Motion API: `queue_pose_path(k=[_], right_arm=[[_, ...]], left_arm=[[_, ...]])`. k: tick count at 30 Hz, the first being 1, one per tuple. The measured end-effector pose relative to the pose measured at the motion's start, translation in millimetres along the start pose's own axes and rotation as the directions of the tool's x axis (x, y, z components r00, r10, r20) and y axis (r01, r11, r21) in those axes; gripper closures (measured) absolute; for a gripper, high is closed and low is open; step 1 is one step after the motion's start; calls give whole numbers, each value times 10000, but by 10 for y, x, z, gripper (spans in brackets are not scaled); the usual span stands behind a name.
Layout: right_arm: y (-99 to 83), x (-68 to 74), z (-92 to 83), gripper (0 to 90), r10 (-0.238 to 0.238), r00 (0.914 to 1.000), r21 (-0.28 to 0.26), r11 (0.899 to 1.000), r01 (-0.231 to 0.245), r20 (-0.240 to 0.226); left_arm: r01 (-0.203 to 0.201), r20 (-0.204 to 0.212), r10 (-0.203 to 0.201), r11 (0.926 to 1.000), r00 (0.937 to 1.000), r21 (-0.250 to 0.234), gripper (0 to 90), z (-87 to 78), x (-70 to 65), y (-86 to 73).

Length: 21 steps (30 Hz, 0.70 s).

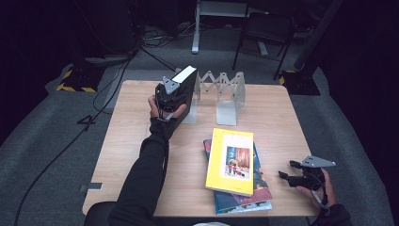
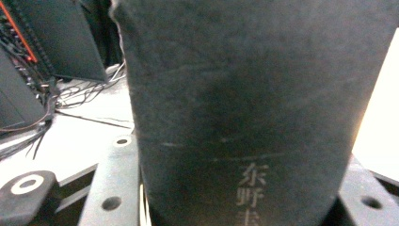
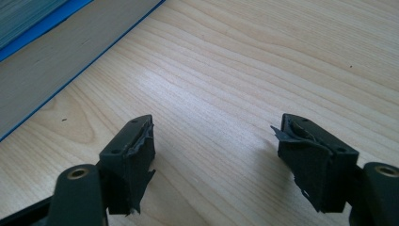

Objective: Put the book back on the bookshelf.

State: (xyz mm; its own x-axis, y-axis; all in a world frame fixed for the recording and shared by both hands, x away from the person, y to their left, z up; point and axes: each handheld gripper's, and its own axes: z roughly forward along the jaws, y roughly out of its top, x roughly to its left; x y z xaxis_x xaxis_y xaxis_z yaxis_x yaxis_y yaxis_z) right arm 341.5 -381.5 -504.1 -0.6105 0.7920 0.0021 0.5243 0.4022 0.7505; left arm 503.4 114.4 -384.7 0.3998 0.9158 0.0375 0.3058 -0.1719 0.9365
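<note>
Tabletop (image 1: 141, 141) lies bare left of the yellow book (image 1: 230, 161) and around the right gripper (image 1: 288, 171), its jaws apart near the right edge. Left gripper (image 1: 176, 96), arm stretched forward, clamps the black book (image 1: 187, 87) upright against the metal bookend rack (image 1: 226, 96).

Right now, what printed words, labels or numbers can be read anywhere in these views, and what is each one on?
"东野": on the spine of the black book held in the left gripper; a third character below is cut off.
Yellow book cover: it has a picture, and any title is too small to read.
Book under it: cover print is too blurred to read.
Metal book rack: no text visible.
</note>
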Motion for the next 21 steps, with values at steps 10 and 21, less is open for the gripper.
queue_pose_path(k=[10,21], right_arm=[[-3,4,-3,284,-54,10000,-5,10000,54,-33],[-6,10,-6,284,-95,9999,2,10000,95,-50]], left_arm=[[499,-558,-528,9974,9970,-517,520,10,-83,-149],[844,-1078,-925,9934,9899,-772,513,-122,-196,-307]])
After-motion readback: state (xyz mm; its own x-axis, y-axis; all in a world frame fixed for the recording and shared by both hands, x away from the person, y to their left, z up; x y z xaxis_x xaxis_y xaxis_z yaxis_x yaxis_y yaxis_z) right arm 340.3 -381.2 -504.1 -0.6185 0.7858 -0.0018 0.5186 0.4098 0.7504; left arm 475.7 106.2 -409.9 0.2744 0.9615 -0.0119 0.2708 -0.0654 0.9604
